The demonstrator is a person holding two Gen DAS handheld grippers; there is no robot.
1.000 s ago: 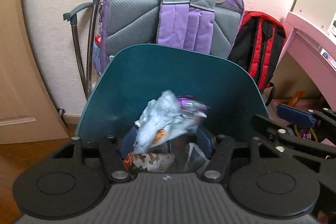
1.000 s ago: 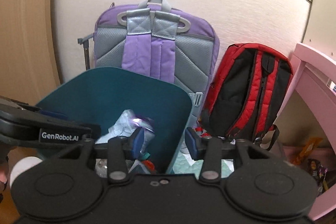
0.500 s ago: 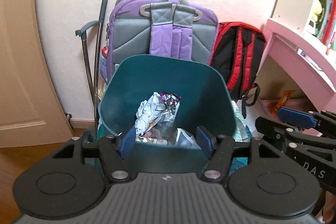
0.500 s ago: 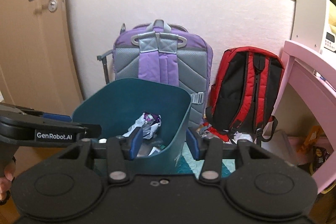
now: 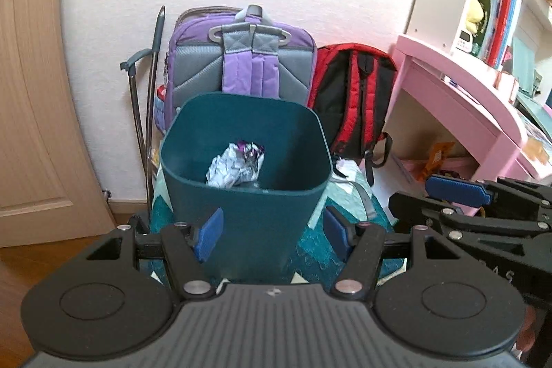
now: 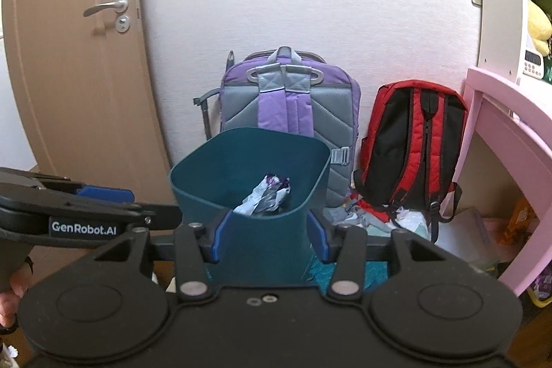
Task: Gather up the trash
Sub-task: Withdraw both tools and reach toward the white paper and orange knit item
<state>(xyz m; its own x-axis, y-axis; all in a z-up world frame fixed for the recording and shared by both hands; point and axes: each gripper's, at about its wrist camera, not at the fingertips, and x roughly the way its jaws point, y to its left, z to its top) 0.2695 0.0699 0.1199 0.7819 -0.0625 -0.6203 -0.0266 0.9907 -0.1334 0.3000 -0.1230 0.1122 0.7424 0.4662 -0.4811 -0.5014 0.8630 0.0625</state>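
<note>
both tongs spread wide with nothing held, facing the teal bin [image 5: 248, 219]
crumpled wrappers [image 5: 236, 164] lie inside it, ahead of the left gripper [image 5: 272, 235] and right gripper [image 6: 267, 238], beyond their fingertips.

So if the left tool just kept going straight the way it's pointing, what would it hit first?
Most likely the teal trash bin. The left tool has open, empty jaws, and the bin's near wall fills the gap between its fingers. Depth is hard to judge, but nothing appears in between.
</note>
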